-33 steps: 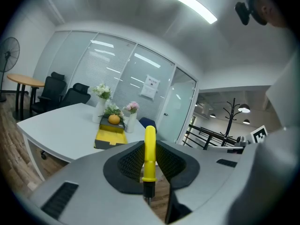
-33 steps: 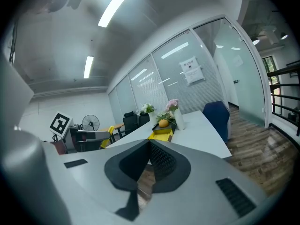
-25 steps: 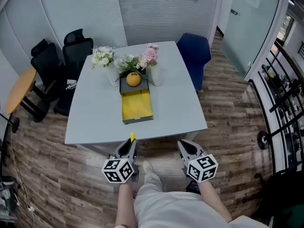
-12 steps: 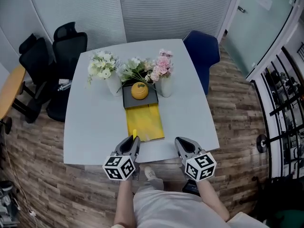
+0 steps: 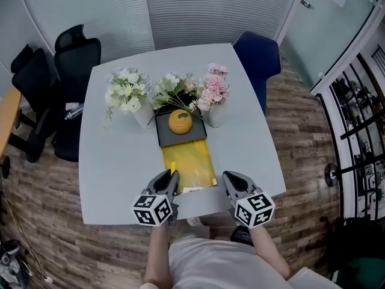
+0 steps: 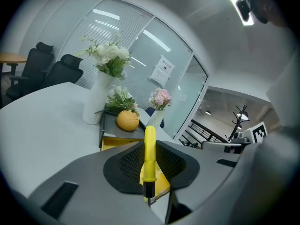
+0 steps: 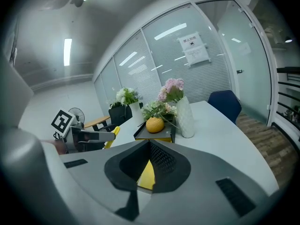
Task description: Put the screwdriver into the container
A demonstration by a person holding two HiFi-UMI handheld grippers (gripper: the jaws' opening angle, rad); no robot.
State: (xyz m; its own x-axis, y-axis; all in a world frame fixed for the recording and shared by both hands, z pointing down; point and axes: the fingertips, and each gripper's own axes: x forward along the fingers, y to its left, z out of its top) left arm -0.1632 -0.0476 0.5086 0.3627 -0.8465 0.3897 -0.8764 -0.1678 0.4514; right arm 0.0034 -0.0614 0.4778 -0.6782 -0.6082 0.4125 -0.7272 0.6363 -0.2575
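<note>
A yellow-handled screwdriver [image 6: 149, 156] stands upright between my left gripper's [image 6: 149, 145] jaws, which are shut on it. In the head view its yellow end [image 5: 174, 174] pokes out of the left gripper [image 5: 168, 181], just left of the front end of the container. That container is a yellow open drawer [image 5: 191, 161] pulled out of a grey box [image 5: 168, 138] on the white table [image 5: 114, 173]. My right gripper [image 5: 231, 181] hovers at the drawer's right front, jaws shut and empty. Through the right gripper's [image 7: 149, 146] jaws a strip of the drawer [image 7: 148, 176] shows.
An orange ball [image 5: 180, 120] rests on the grey box. Vases of white flowers [image 5: 125, 96] and pink flowers [image 5: 215, 92] flank it, greenery between. Black office chairs [image 5: 71, 50] stand at the left, a blue chair [image 5: 257, 56] at the far right corner, a railing [image 5: 361, 131] at right.
The view has closed in on the table. Both grippers, earlier short of the table's front edge, now reach over it beside the drawer's front end. The screwdriver stays gripped.
</note>
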